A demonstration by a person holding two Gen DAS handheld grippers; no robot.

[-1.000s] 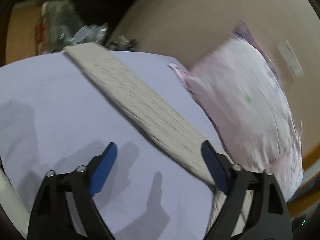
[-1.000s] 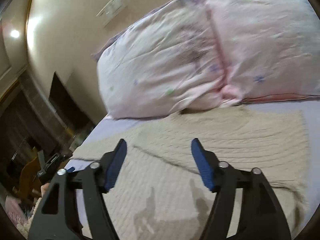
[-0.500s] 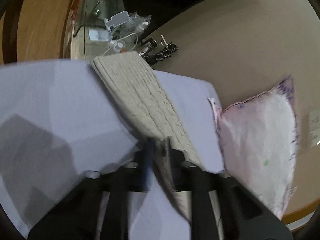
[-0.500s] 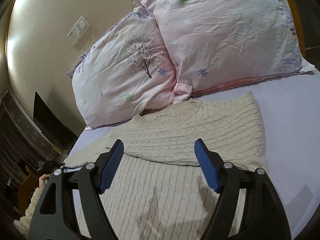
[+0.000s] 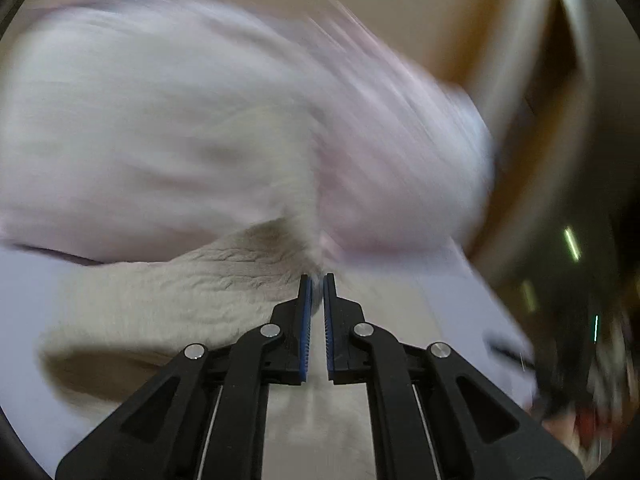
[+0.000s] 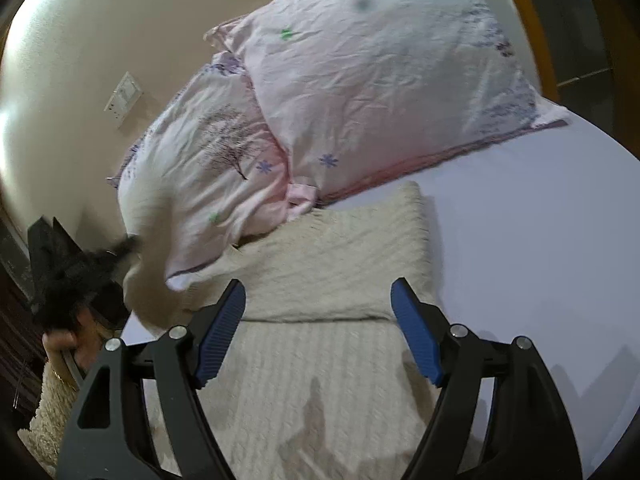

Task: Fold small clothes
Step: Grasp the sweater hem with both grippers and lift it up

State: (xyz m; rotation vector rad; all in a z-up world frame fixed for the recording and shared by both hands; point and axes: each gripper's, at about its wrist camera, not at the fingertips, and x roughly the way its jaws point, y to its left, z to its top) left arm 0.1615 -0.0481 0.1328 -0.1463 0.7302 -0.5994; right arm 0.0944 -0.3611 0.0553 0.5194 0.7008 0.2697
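Note:
A cream cable-knit sweater (image 6: 320,344) lies on the lilac bed sheet (image 6: 540,248), with one sleeve folded across its chest. My left gripper (image 5: 316,280) is shut on the other sleeve (image 5: 192,288) and holds it lifted off the sheet; that view is heavily blurred by motion. In the right wrist view the lifted sleeve (image 6: 148,248) hangs at the left, with the left gripper (image 6: 80,276) a dark blur beside it. My right gripper (image 6: 318,304) is open and empty, hovering just above the sweater's body.
Two pink floral pillows (image 6: 360,100) lie against the beige wall (image 6: 80,60) behind the sweater. A light switch plate (image 6: 123,100) is on the wall. The bed's wooden edge (image 6: 540,52) runs at the right. The person's hand (image 6: 68,344) shows at the left.
My left gripper has closed on the sweater's sleeve and swung it up and towards the pillows. My right gripper stayed open and moved a little nearer the sweater.

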